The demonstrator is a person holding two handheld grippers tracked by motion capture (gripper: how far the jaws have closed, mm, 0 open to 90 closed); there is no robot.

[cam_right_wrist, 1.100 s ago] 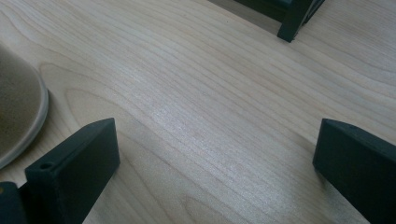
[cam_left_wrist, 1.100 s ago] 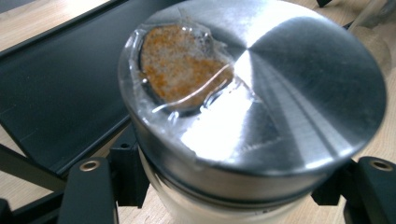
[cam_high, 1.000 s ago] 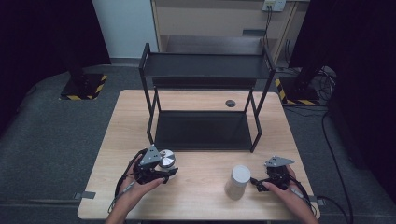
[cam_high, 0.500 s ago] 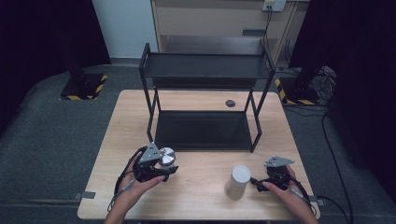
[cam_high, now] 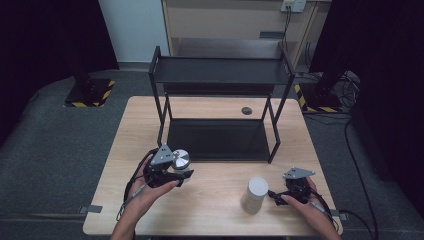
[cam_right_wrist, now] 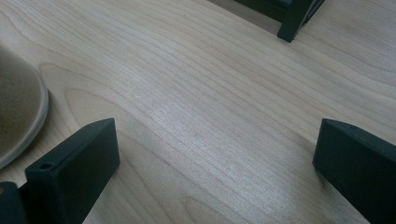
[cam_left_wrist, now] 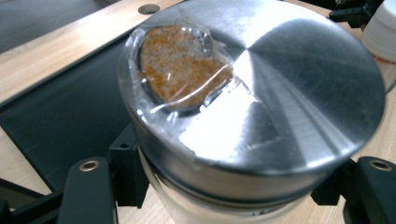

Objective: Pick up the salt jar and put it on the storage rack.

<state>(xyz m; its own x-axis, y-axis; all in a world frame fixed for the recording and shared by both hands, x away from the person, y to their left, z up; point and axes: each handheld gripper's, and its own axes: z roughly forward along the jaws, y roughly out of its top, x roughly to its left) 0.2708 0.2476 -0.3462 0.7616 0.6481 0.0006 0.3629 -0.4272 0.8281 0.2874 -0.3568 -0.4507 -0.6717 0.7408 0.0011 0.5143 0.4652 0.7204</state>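
Steel-lidded spice jar (cam_left_wrist: pixel 243 107) clamped below its cap in my left gripper (cam_high: pixel 167 170), at 9 o'clock of the white canister (cam_high: pixel 256 194), near the black shelf rack (cam_high: pixel 220 75), probably its destination. Right gripper (cam_high: pixel 280 196) rests on the wooden table (cam_high: pixel 210 210), jaws apart, empty.

Your left claw (cam_high: pixel 176 172) near front-left of tabletop (cam_high: pixel 215 210), jar (cam_high: pixel 180 160) between its jaws, just before rack (cam_high: pixel 220 100). Rack sits mid-tabletop toward back. Your right claw (cam_high: pixel 274 194) front-right, canister (cam_high: pixel 254 195) just left of it.
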